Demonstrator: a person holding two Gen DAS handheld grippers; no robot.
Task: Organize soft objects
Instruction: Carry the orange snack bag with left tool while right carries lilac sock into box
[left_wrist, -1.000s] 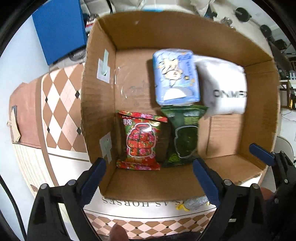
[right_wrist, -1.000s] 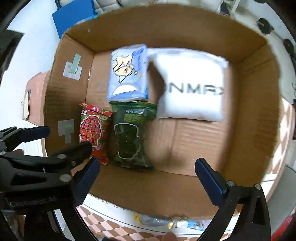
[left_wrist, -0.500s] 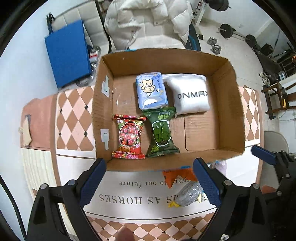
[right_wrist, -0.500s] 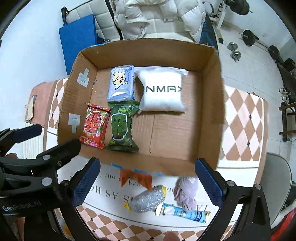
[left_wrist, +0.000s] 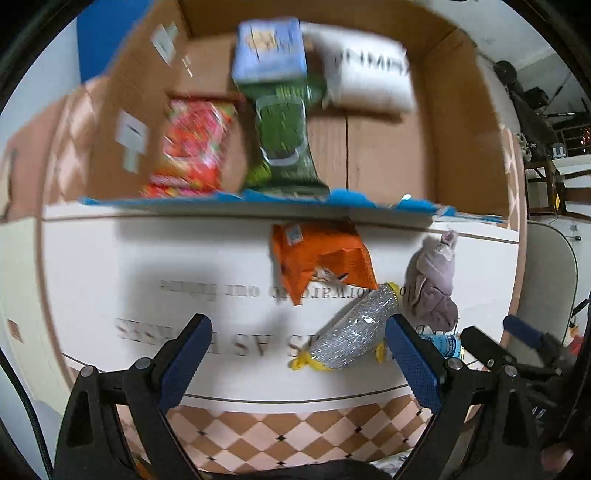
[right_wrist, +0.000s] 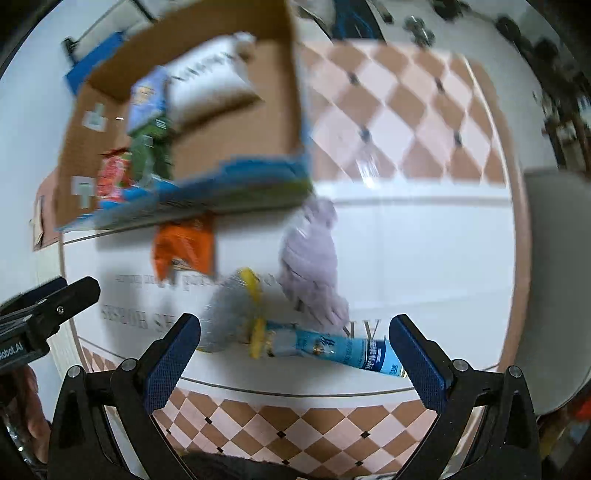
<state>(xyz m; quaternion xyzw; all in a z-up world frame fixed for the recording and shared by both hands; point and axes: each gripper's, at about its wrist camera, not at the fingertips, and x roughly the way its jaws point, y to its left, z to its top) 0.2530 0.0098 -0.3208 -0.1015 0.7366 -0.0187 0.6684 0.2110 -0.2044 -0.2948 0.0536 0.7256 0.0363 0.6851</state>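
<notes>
A cardboard box (left_wrist: 458, 110) holds a red snack bag (left_wrist: 192, 147), a green snack bag (left_wrist: 284, 140), a blue tissue pack (left_wrist: 269, 48) and a white pillow pack (left_wrist: 369, 81). On the white mat in front lie an orange bag (left_wrist: 321, 258), a silver pouch with yellow ends (left_wrist: 354, 332), a lilac cloth (left_wrist: 432, 280) and a blue tube (right_wrist: 340, 350). My left gripper (left_wrist: 295, 354) is open and empty above the mat, left of the silver pouch. My right gripper (right_wrist: 291, 354) is open and empty, just above the silver pouch (right_wrist: 225, 317) and the blue tube.
The table has a pink checked cloth (right_wrist: 399, 122) around the white mat (right_wrist: 424, 251). A grey chair seat (right_wrist: 554, 280) stands at the right. The box's near wall (right_wrist: 207, 192) has blue print. Both views are motion-blurred.
Both grippers have pulled back from over the box and dropped low toward the mat. The loose items in front of the box are now close. The right gripper swung to the right.
</notes>
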